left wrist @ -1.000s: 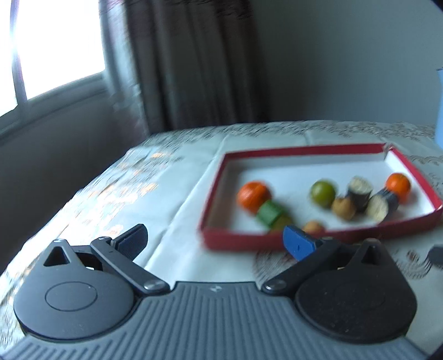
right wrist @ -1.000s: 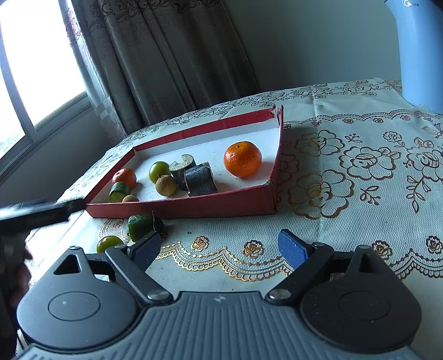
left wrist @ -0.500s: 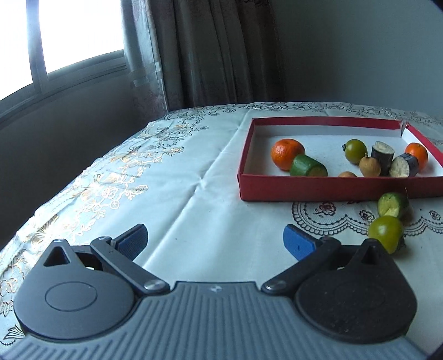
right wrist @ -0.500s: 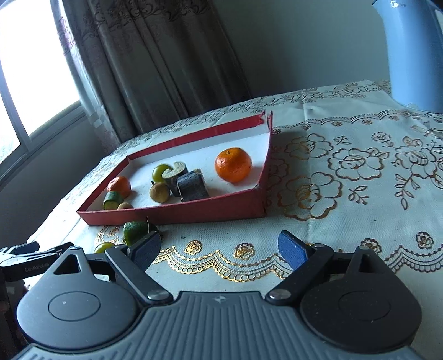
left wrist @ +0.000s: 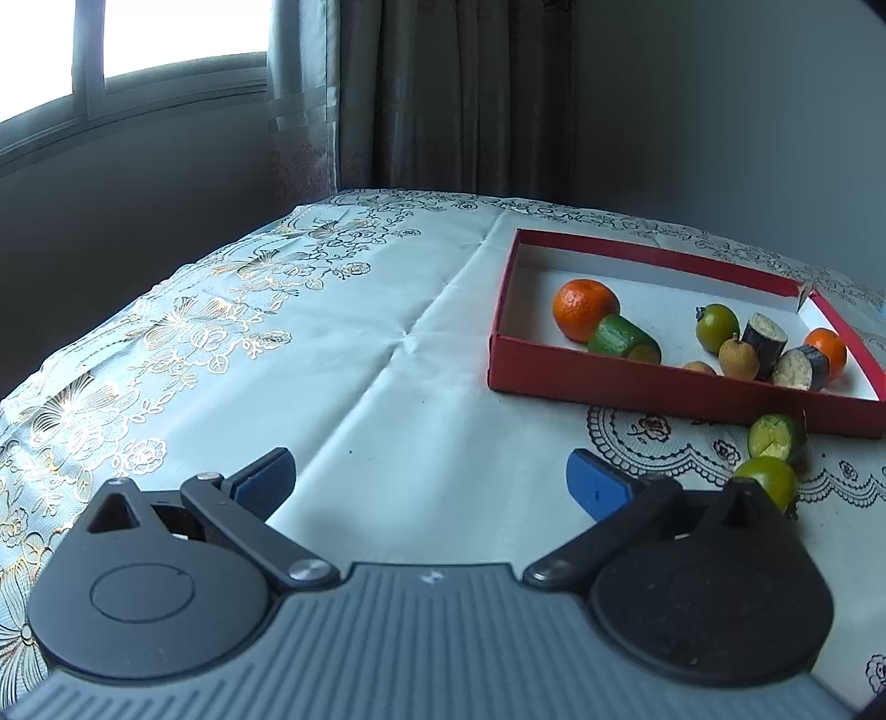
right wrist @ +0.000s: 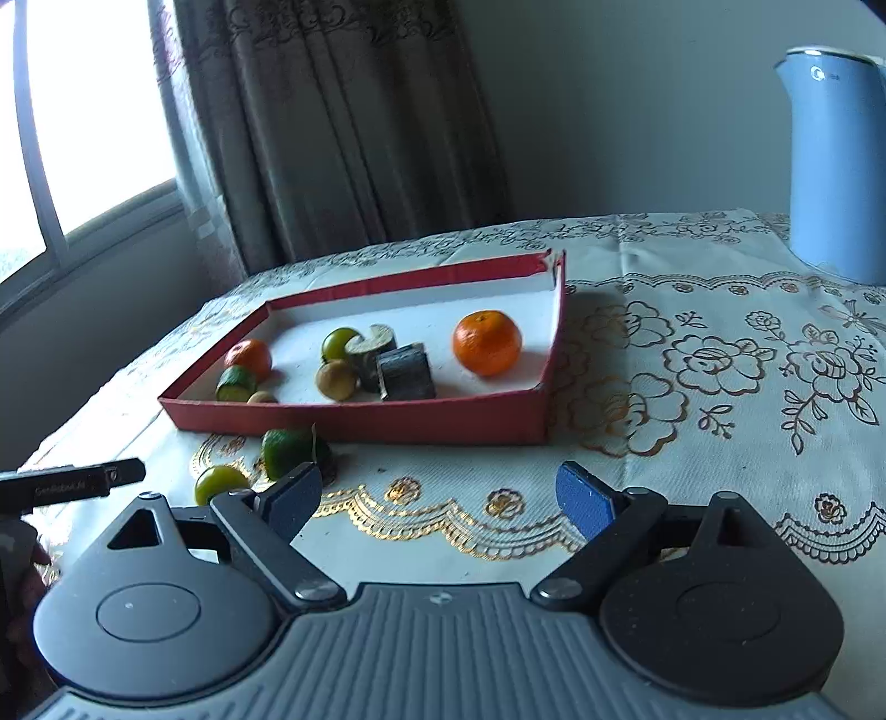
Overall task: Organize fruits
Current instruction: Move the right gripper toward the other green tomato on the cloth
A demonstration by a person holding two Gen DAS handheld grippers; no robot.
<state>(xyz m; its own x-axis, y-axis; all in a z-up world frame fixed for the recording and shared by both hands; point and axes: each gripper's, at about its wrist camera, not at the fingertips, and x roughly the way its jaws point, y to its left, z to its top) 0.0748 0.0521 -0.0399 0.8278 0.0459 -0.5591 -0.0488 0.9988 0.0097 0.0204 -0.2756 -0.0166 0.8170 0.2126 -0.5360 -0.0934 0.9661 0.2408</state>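
Note:
A red tray [left wrist: 637, 382] [right wrist: 360, 423] holds two oranges [left wrist: 585, 309] [right wrist: 487, 342], a green cucumber piece [left wrist: 623, 339], a green round fruit [left wrist: 717, 327], brown longans [left wrist: 738, 358] and dark cut chunks [right wrist: 406, 372]. Outside it on the tablecloth lie a green cut piece [left wrist: 774, 436] [right wrist: 290, 451] and a green round fruit [left wrist: 767, 482] [right wrist: 219, 483]. My left gripper [left wrist: 429, 482] is open and empty, over bare cloth left of the tray. My right gripper [right wrist: 437, 498] is open and empty, just right of the two loose fruits.
A blue kettle [right wrist: 836, 166] stands at the back right. Curtains [right wrist: 343, 127] and a window [left wrist: 166, 39] lie behind the table. The table's left edge drops off near the tray. The left gripper's tip [right wrist: 72, 482] shows at the right wrist view's left edge.
The left gripper has swung left and pulled back, so the tray now sits further right. The right gripper has moved back and lifted slightly; the kettle has come more into view.

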